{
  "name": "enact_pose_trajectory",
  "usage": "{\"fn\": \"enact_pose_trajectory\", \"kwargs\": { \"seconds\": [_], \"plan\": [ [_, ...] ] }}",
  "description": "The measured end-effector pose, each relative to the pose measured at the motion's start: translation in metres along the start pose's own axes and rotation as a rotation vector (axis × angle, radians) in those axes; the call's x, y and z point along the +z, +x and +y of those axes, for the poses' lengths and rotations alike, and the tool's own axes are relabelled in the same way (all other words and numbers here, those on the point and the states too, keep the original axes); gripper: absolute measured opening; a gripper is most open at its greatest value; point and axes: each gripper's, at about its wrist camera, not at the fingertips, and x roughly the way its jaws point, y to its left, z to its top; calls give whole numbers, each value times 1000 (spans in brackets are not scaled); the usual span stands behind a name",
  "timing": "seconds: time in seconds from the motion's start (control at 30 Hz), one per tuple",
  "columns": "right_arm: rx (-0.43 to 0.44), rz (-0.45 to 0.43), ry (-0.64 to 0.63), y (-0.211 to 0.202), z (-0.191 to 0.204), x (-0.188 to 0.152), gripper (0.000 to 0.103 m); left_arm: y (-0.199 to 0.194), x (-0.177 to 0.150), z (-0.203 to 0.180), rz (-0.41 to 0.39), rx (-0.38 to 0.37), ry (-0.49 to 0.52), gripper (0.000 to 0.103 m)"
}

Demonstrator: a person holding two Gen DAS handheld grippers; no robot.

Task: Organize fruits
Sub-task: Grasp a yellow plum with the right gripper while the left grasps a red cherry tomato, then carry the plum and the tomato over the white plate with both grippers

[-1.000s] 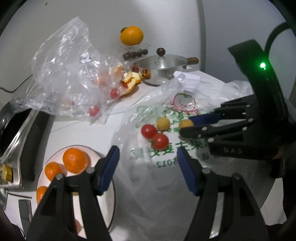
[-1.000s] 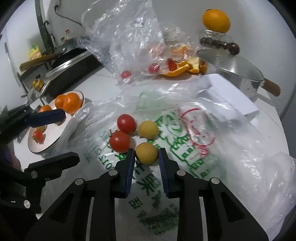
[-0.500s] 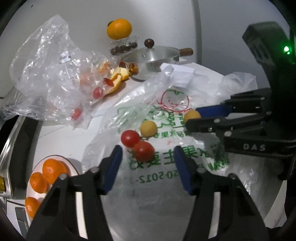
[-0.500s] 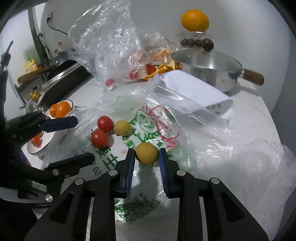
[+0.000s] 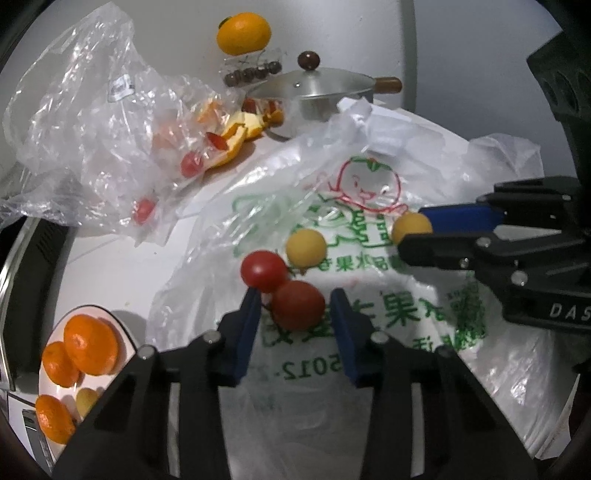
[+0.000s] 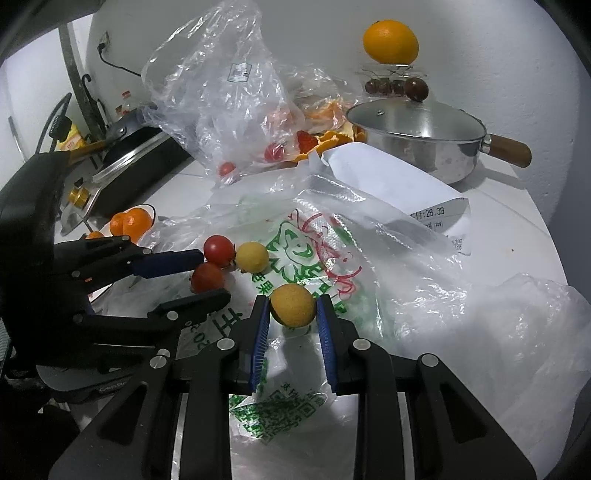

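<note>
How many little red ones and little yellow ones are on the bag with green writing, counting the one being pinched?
Small round red tomatoes: 2
Small round yellow fruits: 2 (one lying on the white plastic bag with green print, one pinched in the right gripper)
Total: 4

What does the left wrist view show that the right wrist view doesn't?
Only the left wrist view shows the whole plate with its oranges, and the left gripper from behind, its jaws closing around the nearer red tomato.

Only the right wrist view shows the receipt with its printed lines, the stove with its pan, and the right gripper shut on a yellow fruit.

Both show the printed bag, the other red tomato, the loose yellow fruit, the pot and the large orange.
</note>
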Motion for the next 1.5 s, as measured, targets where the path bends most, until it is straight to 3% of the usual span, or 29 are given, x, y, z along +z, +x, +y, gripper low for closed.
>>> {"fn": "enact_pose_trajectory", "kwargs": {
  "seconds": [0.13,0.47,1.5],
  "plan": [
    [-5,4,4,0,-1,0,28,-2,-1,-1,-9,-13,10,31],
    [-44,7,-9,2,3,1,28,-23,-4,-9,-40,-55,29,30],
    [-115,-40,-60,-39,45,-1,28,-93,-23,-8,-137,-75,31,31]
  ]
}}
